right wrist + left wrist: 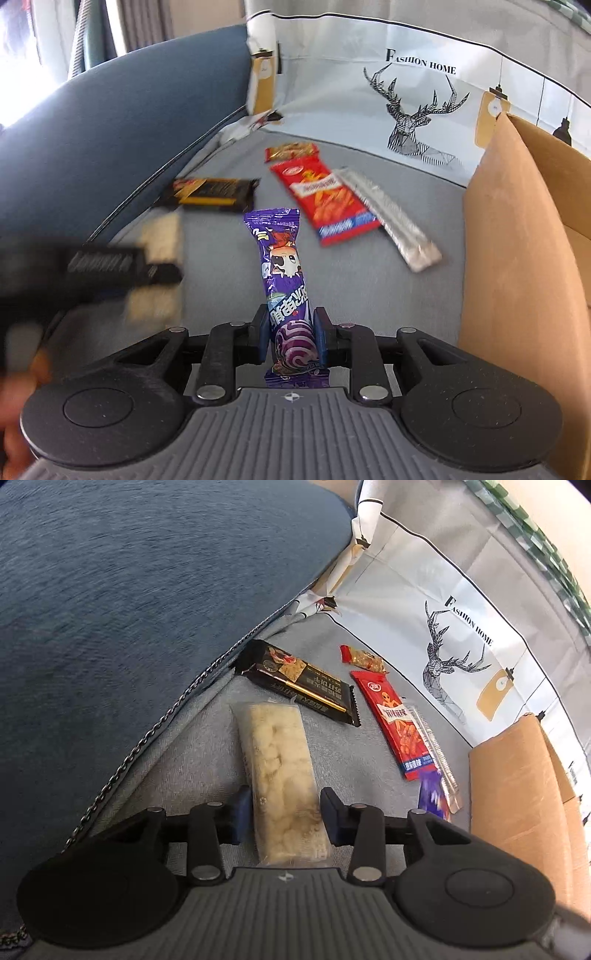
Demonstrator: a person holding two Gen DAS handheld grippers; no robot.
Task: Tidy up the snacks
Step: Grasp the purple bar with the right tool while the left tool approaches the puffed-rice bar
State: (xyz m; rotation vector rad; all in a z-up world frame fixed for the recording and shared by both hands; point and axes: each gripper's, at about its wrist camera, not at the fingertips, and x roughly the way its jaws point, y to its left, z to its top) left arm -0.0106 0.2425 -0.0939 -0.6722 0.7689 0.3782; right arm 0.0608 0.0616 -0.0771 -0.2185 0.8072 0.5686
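My left gripper is shut on a pale rice-crisp bar in a clear wrapper; the bar also shows blurred in the right wrist view. My right gripper is shut on a purple snack packet, whose tip shows in the left wrist view. On the grey sofa seat lie a black bar, a red packet, a small red-orange packet and a silvery clear stick.
An open cardboard box stands at the right, also in the left wrist view. A blue cushion lies at the left. A deer-print cloth covers the sofa back.
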